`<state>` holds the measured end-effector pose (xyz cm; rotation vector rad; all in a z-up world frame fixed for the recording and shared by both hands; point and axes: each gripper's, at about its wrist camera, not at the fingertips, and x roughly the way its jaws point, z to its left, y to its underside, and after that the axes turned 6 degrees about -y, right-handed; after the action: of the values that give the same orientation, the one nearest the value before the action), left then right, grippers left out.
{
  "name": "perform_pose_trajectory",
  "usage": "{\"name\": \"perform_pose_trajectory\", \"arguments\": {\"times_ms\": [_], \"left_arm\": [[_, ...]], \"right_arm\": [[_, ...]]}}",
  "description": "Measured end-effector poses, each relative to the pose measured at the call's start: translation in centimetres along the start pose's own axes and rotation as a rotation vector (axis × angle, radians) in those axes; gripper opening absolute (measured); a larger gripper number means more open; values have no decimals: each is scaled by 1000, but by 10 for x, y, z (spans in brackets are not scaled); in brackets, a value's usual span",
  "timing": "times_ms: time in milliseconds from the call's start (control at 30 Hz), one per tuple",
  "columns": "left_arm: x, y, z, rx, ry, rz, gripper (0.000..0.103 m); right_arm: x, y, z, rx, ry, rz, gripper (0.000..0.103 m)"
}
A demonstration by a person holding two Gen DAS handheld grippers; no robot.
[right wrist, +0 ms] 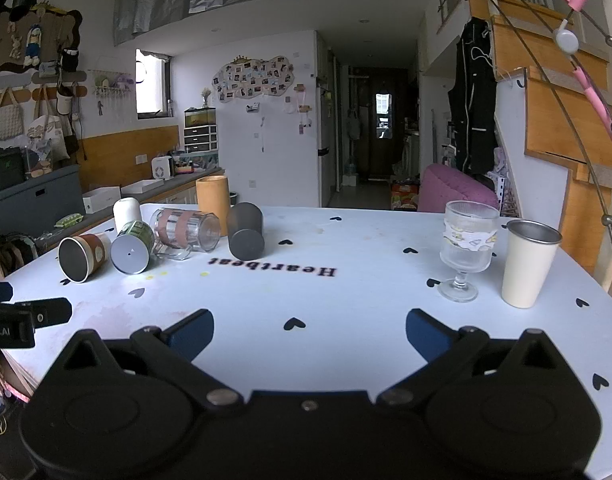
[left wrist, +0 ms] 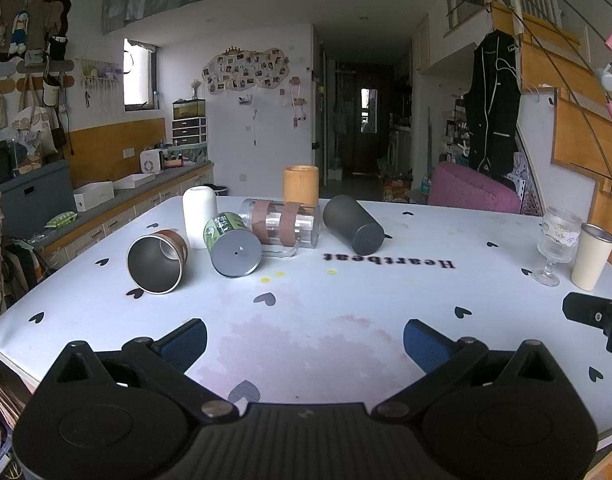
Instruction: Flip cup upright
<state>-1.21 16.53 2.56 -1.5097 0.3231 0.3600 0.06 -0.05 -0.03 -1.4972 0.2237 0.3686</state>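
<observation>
While both grippers hung low over the near edge of the table [left wrist: 345, 304], nothing was yet grasped, so the step in hand was, I think, only the choice of a cup. The left gripper [left wrist: 304, 342] and the right gripper [right wrist: 309, 330] were both spread wide and empty. Left of the printed word [right wrist: 272, 267] lay four cups on their sides. The black cup [right wrist: 245, 231], nearest to that word, had its long axis toward the cameras, bottom facing us and mouth away. The next move probably calls for a reach forward and a grip across its body.
</observation>
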Motion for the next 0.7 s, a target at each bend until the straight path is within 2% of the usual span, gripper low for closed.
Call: {"name": "perform_pose_trajectory", "arguments": {"times_ms": [700], "left_arm": [[2, 6, -5, -3, 1, 4, 103]], "right_arm": [[0, 0, 0, 1, -1, 0, 103]]}}
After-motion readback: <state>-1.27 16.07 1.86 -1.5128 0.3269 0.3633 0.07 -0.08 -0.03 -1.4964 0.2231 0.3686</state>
